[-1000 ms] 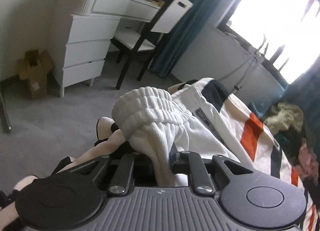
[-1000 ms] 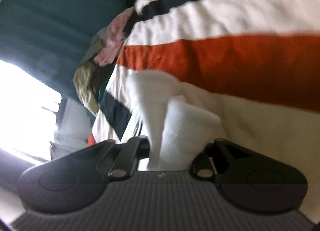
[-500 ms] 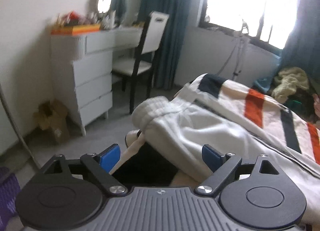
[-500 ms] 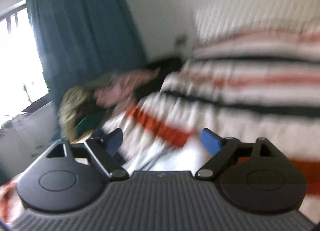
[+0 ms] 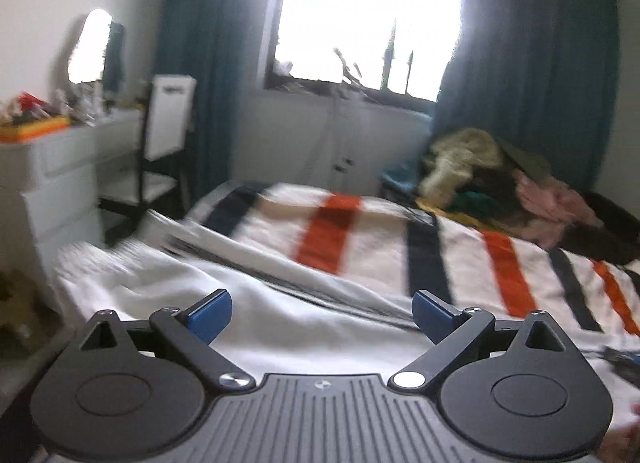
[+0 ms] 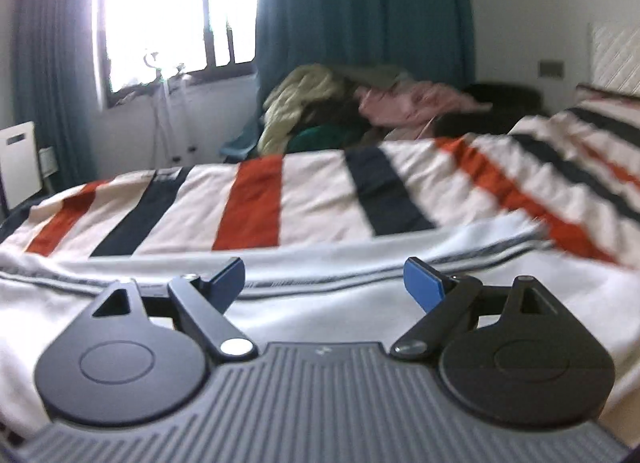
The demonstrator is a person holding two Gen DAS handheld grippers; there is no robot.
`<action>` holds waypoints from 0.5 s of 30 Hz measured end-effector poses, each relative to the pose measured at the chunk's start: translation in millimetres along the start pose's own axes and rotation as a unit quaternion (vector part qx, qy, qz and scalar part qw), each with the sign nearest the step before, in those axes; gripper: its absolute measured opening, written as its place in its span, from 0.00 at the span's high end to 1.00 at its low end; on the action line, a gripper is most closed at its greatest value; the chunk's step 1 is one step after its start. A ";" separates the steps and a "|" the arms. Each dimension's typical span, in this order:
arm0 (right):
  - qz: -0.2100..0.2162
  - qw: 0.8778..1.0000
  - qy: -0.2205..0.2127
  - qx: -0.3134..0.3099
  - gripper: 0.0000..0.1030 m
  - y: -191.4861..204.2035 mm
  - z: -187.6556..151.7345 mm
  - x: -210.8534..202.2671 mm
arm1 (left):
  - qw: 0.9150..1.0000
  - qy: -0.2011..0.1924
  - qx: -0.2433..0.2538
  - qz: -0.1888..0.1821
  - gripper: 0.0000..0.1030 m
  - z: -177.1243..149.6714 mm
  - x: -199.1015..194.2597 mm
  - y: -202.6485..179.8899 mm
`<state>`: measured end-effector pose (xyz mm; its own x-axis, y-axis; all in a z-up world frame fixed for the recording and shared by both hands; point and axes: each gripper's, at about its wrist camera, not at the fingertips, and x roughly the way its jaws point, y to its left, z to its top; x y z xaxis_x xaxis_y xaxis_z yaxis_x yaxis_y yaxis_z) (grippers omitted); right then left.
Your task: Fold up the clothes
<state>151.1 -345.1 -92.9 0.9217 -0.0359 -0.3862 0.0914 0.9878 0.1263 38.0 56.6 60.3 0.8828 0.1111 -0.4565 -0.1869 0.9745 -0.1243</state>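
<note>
While poised above white garment (image 5: 256,303) spread flat on striped bed (image 5: 360,239): left gripper (image 5: 322,313) fingers released, grasping nothing; right gripper (image 6: 324,283) fingers likewise released. Clothes pile (image 6: 336,103) at far bedside.

Left hand-held gripper (image 5: 322,313), blue pads spread wide, empty, above white garment (image 5: 224,303) on striped blanket (image 5: 360,239).

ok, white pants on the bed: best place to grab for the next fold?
Probably the ribbed waistband end of the pants, which lie flat along the bed. It is bunched and thick there, easier to pinch. Come in low from the near edge with the left gripper, jaws open.
</note>
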 end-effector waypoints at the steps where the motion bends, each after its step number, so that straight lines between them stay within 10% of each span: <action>1: -0.001 1.000 0.009 -0.007 0.15 3.4 -4.1 6.1 | 1.000 0.008 -0.002 -0.012 0.05 -8.5 7.3 -12.0; 15: -0.003 0.998 0.053 -0.030 0.11 16.9 -39.1 31.8 | 0.992 0.079 0.087 -0.033 0.05 -84.2 67.5 -57.8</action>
<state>167.2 -323.6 -138.7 0.8763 -0.0289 -0.4809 0.0716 0.9949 0.0706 72.0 -8.7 -37.5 0.8091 0.0264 -0.5870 -0.0408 0.9991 -0.0112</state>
